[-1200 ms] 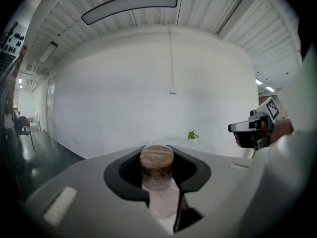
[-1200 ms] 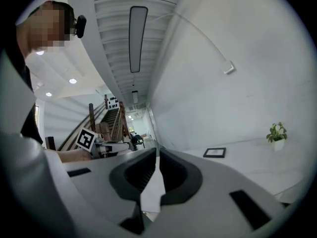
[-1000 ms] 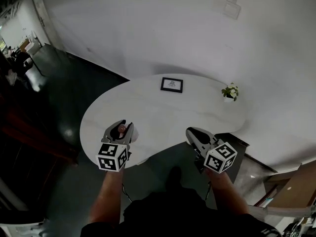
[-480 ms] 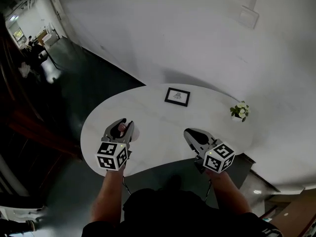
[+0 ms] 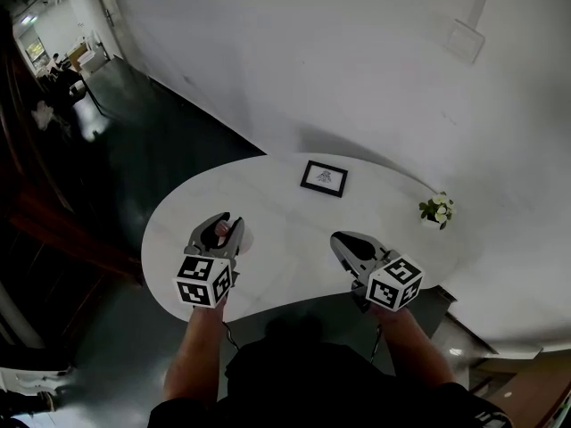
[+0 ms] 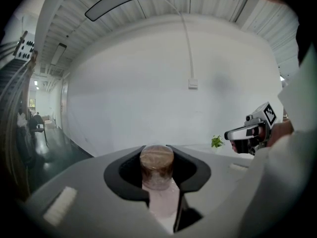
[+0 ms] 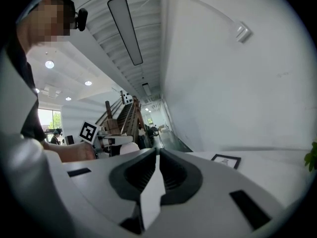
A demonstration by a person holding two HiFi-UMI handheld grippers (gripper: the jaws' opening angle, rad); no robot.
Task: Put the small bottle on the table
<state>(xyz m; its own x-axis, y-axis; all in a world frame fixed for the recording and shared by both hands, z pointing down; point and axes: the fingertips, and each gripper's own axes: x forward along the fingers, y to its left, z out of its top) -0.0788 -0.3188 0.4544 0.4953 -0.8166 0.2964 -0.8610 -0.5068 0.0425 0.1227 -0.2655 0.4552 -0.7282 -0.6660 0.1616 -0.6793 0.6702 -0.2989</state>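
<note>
A small pale-pink bottle [image 6: 157,170] with a brown cap stands upright between the jaws of my left gripper [image 5: 224,229], which is shut on it; in the head view the small bottle [image 5: 219,231] shows between the jaws above the near left part of the white curved table [image 5: 285,221]. My right gripper [image 5: 346,243] hovers over the table's near edge to the right, jaws shut with nothing between them. In the left gripper view the right gripper [image 6: 237,135] appears at the right. In the right gripper view my own jaws [image 7: 157,158] meet at a thin seam.
A black-framed picture [image 5: 324,178] lies flat toward the table's back. A small potted plant [image 5: 436,210] stands at the far right end, also seen as a potted plant [image 6: 216,142] from the left gripper. A white wall rises behind the table; dark floor lies to the left.
The head view has shifted a little, so the table sits slightly lower in frame. Both grippers keep their places and their states.
</note>
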